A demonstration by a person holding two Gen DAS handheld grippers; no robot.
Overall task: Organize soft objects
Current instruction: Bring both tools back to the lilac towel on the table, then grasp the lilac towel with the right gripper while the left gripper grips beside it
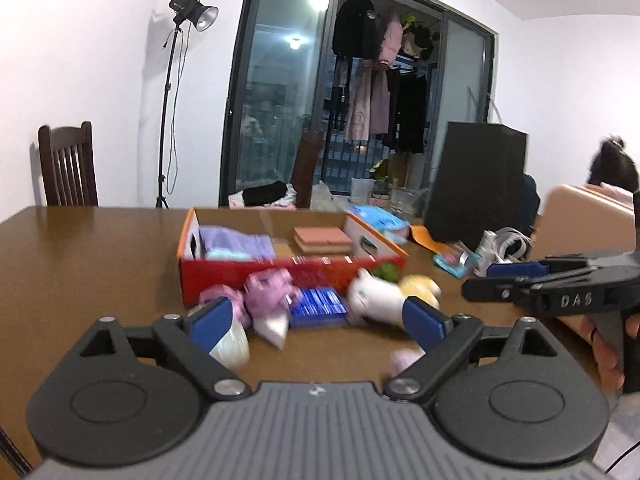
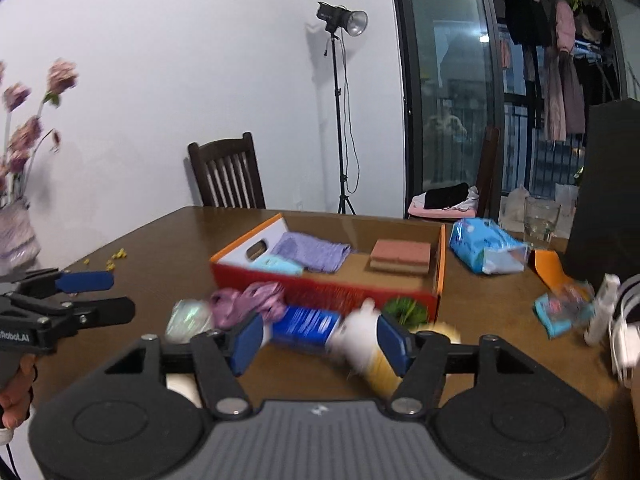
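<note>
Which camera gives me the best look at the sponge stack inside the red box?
The right wrist view: the pink and tan sponge stack sits in plain sight on the red box floor, sharp and unobstructed. The left wrist view shows it too, but smaller and lower behind the front wall.

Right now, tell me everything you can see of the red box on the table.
The red box is an open, lidless cardboard carton with a red front wall, orange rim and white end panels with handle cut-outs. It sits flat on the brown table. Inside lie a purple cloth, a light-blue item and stacked pinkish sponges. Small items crowd its front; contact is blurred.
</note>
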